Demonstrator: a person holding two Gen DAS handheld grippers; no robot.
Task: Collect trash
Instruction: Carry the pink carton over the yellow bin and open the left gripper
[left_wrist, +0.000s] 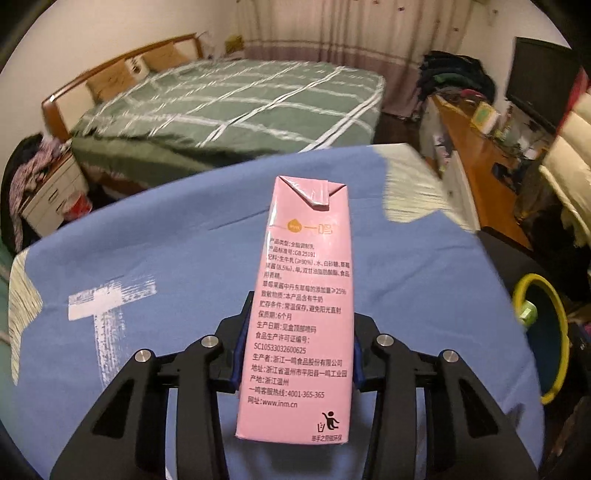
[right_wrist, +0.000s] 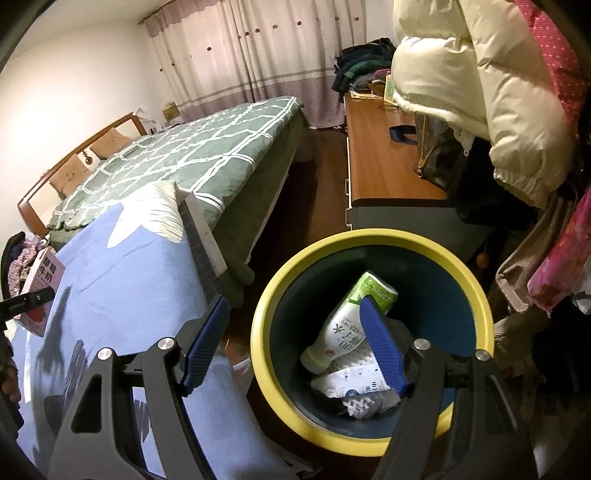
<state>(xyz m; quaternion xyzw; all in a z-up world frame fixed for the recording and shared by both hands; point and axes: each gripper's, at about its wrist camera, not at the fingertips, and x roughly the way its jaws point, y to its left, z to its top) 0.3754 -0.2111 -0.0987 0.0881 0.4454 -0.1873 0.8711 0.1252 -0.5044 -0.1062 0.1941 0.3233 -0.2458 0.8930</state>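
Observation:
My left gripper (left_wrist: 297, 354) is shut on a pink milk carton (left_wrist: 303, 295) and holds it above the blue-covered table (left_wrist: 147, 258). The same carton (right_wrist: 42, 291) shows at the far left of the right wrist view. My right gripper (right_wrist: 295, 343) is open and empty, hovering over the rim of a dark bin with a yellow rim (right_wrist: 373, 240). Inside the bin lie a green-and-white bottle (right_wrist: 347, 325) and crumpled white wrappers (right_wrist: 354, 391). The bin (left_wrist: 546, 332) also appears at the right edge of the left wrist view.
A bed with a green checked cover (left_wrist: 229, 107) stands beyond the table. A wooden cabinet (right_wrist: 380, 162) runs along the right, with a white puffy jacket (right_wrist: 461, 81) and other clothes hanging over it. Dark wood floor (right_wrist: 317, 177) lies between bed and cabinet.

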